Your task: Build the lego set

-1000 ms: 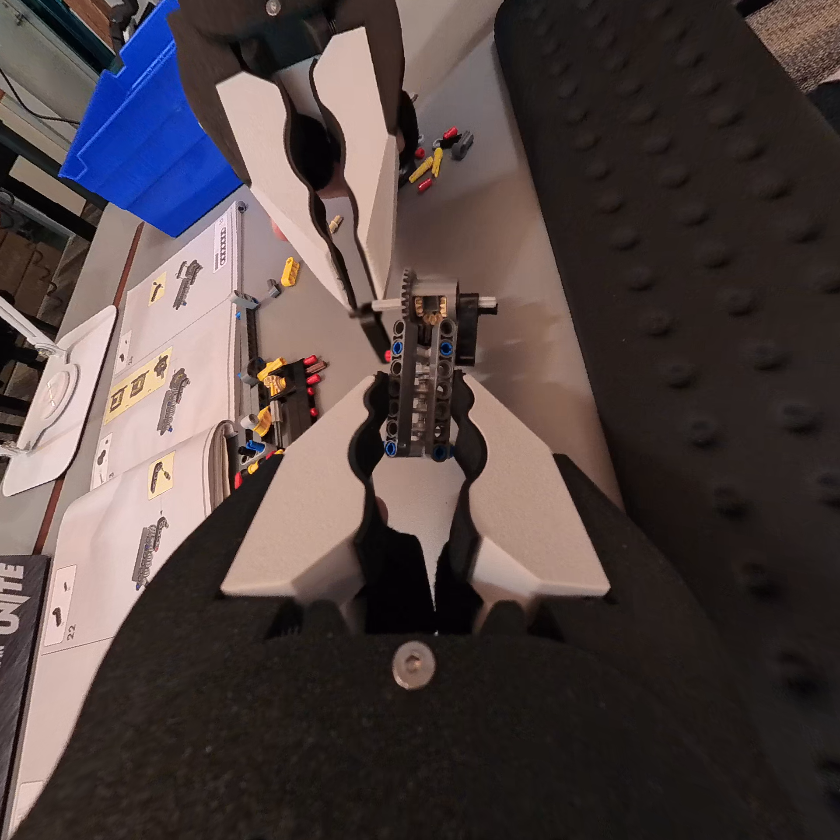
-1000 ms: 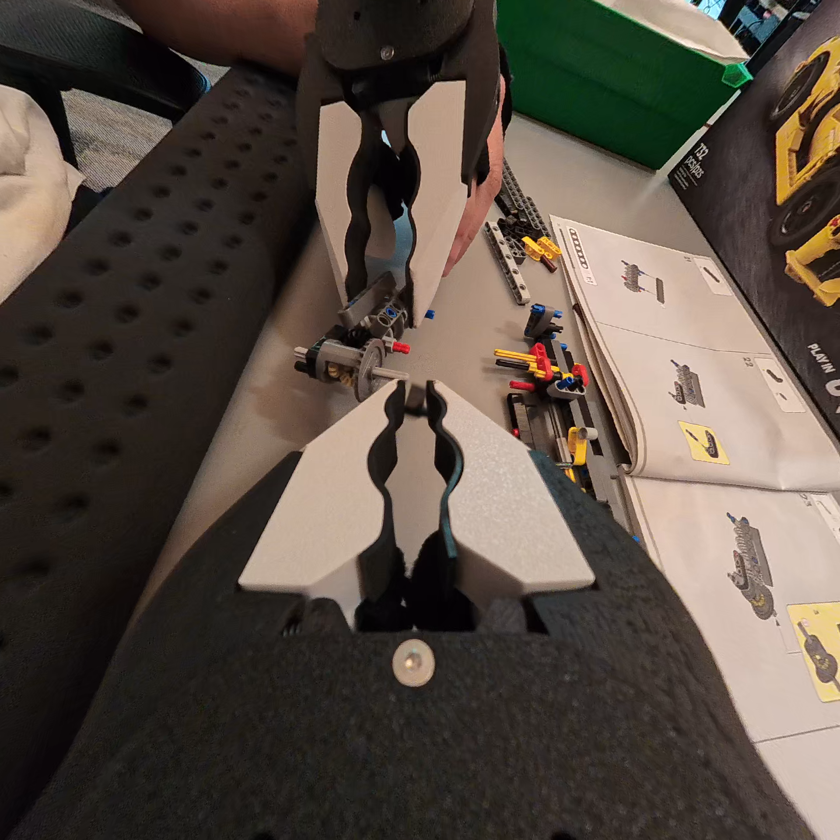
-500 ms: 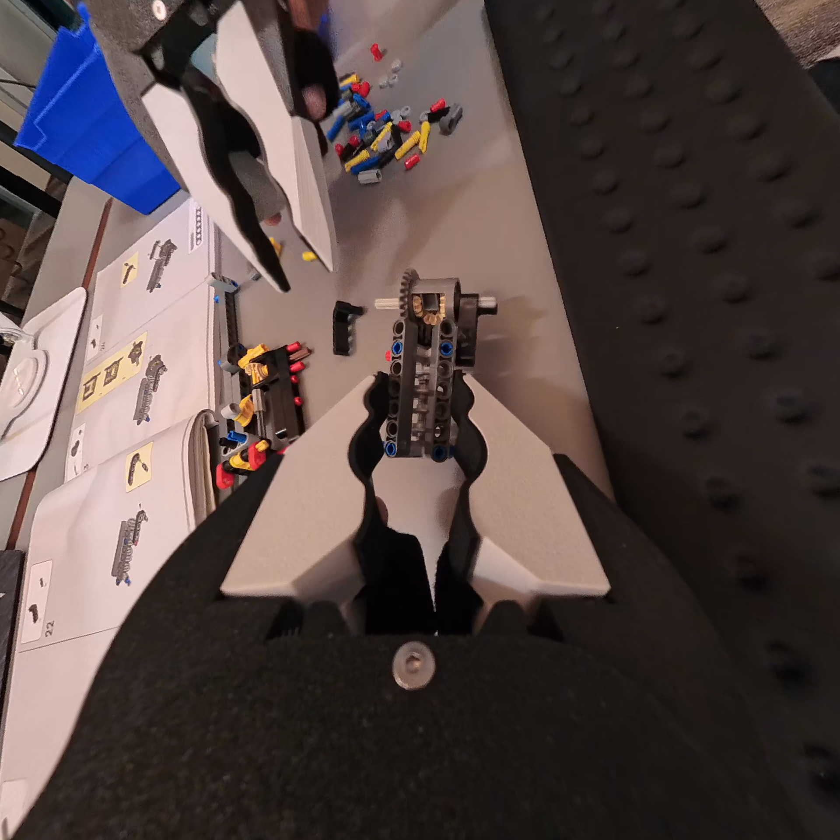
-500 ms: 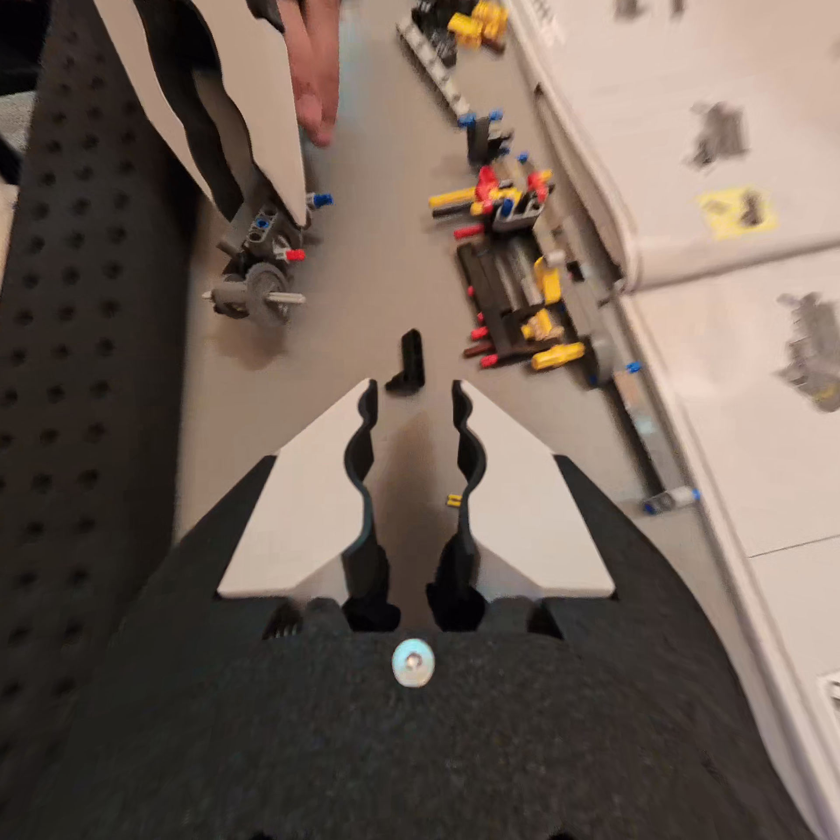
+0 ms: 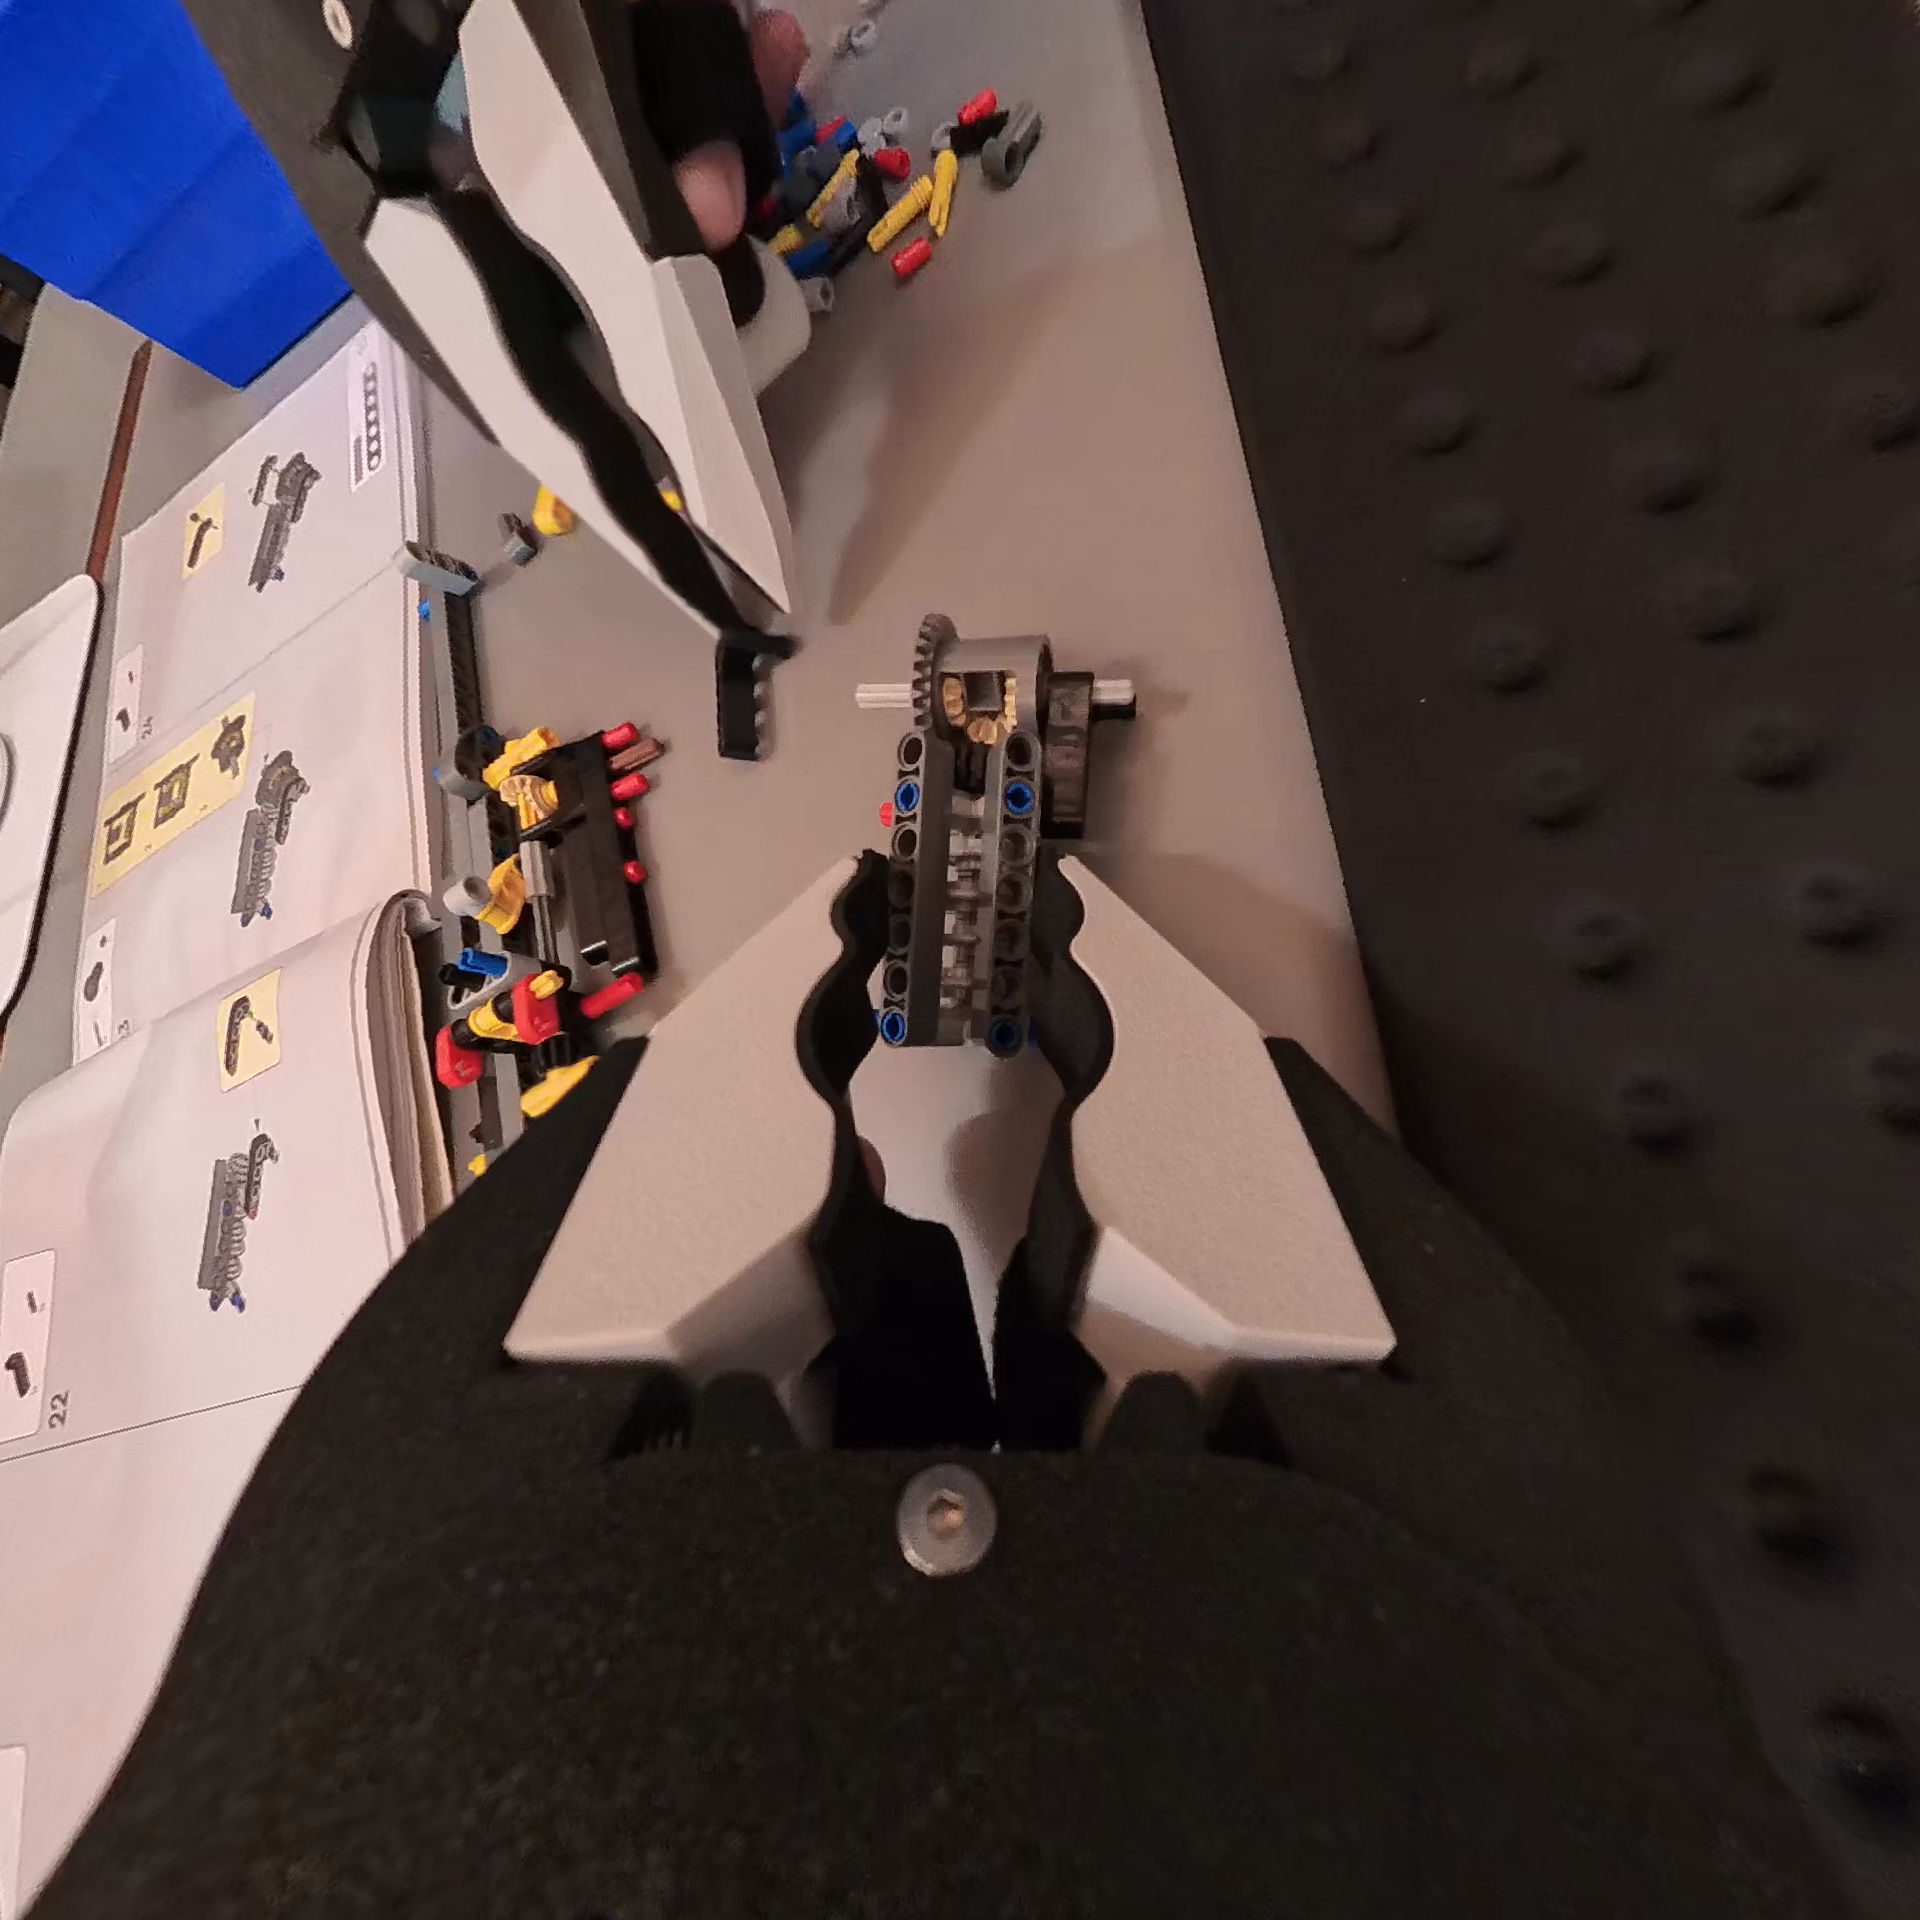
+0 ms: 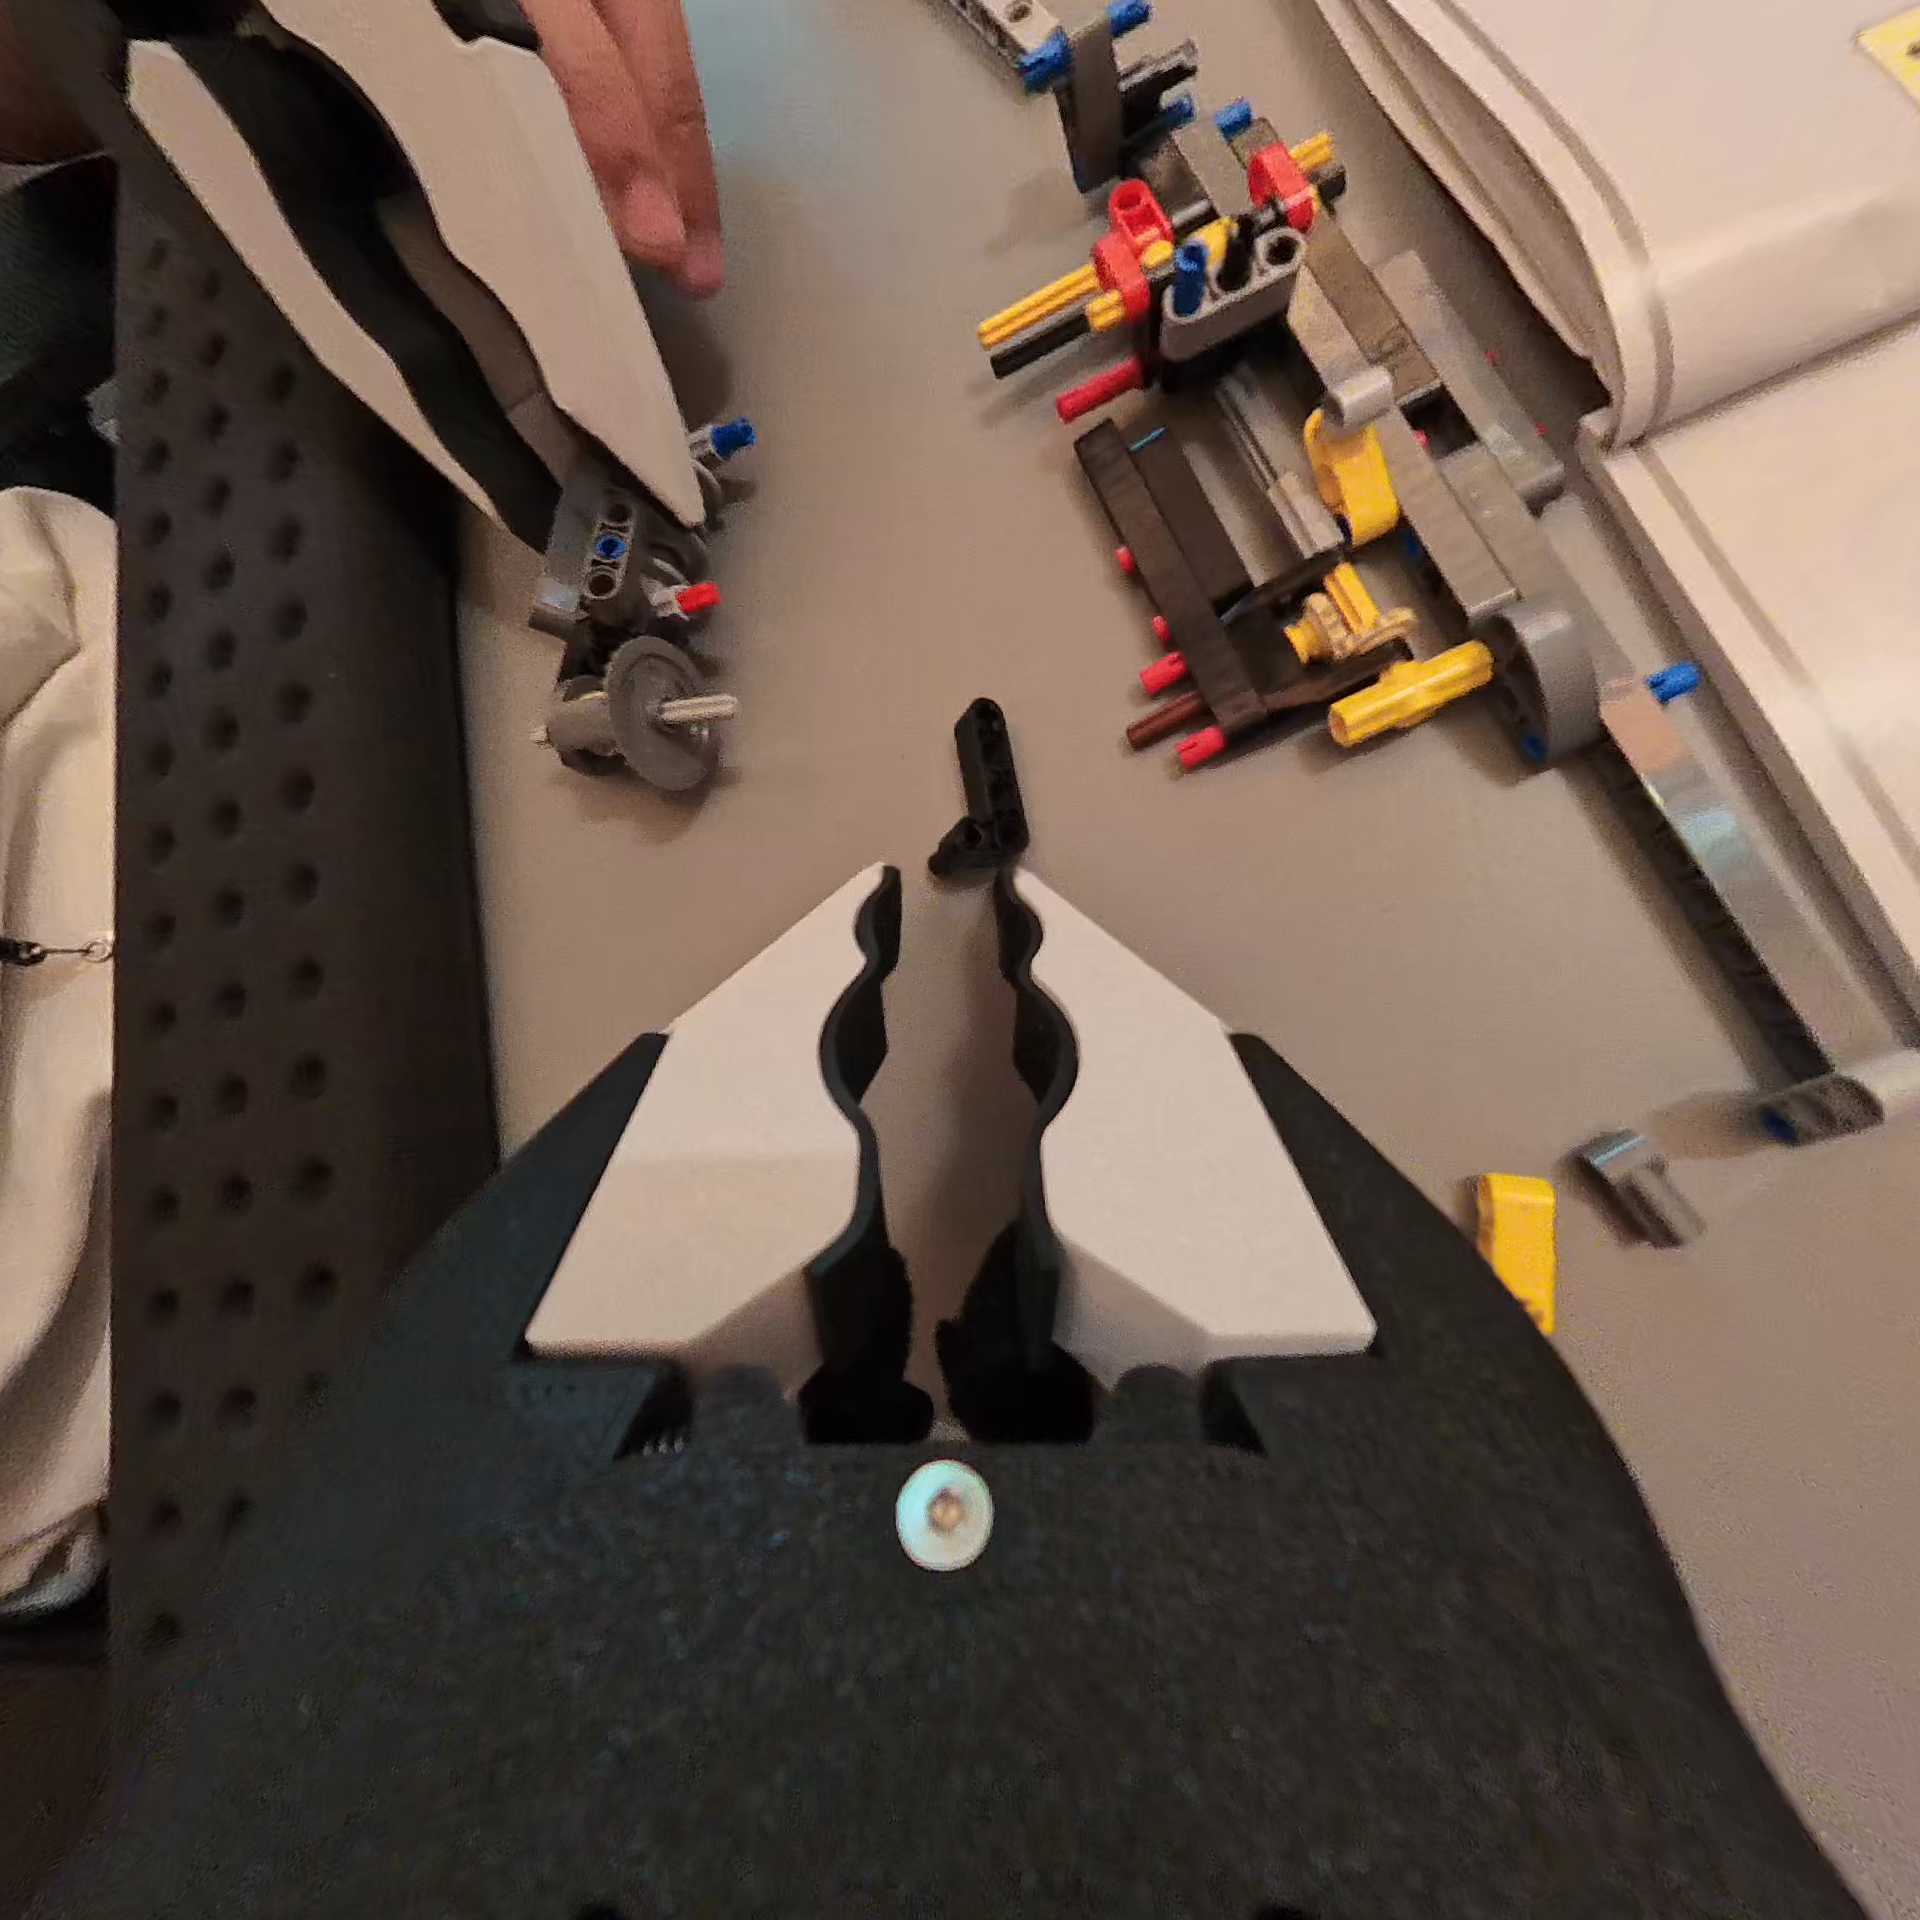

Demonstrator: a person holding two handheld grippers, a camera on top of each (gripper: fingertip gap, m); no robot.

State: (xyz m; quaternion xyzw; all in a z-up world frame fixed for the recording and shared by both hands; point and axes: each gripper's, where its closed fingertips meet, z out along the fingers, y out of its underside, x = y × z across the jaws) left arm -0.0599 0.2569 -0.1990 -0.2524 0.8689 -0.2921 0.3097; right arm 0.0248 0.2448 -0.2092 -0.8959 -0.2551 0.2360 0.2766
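My left gripper (image 5: pixel 958 864) is shut on a grey gear assembly (image 5: pixel 961 790) with a gear wheel and a light axle, which rests on the grey table (image 5: pixel 1039 436). In the right wrist view the left gripper (image 6: pixel 623 488) holds the assembly (image 6: pixel 634 644) at upper left. A small black L-shaped beam (image 6: pixel 987 779) lies flat on the table. My right gripper (image 6: pixel 948 875) is open with a narrow gap, its tips right at the beam's short leg. In the left wrist view the right gripper (image 5: pixel 764 623) points down at the beam (image 5: pixel 740 701), left of the assembly.
A black chassis part with yellow and red pins (image 6: pixel 1299 540) lies right of the beam, beside the open instruction booklet (image 6: pixel 1714 208). A black dimpled mat (image 5: pixel 1558 727) borders the table. Loose pieces (image 5: pixel 883 177) and a blue bin (image 5: pixel 135 177) lie beyond. A yellow piece (image 6: pixel 1517 1236) lies at right. The grippers' ends are close to 9 centimetres from one another. The yellow piece (image 6: pixel 1517 1236) sits 10 centimetres or so from the ends of my right fingers.
The right gripper let go of the black L beam by the assembly's axle and pulled away. It has since come back with its tips at the beam and jaws narrower. The left gripper held still.
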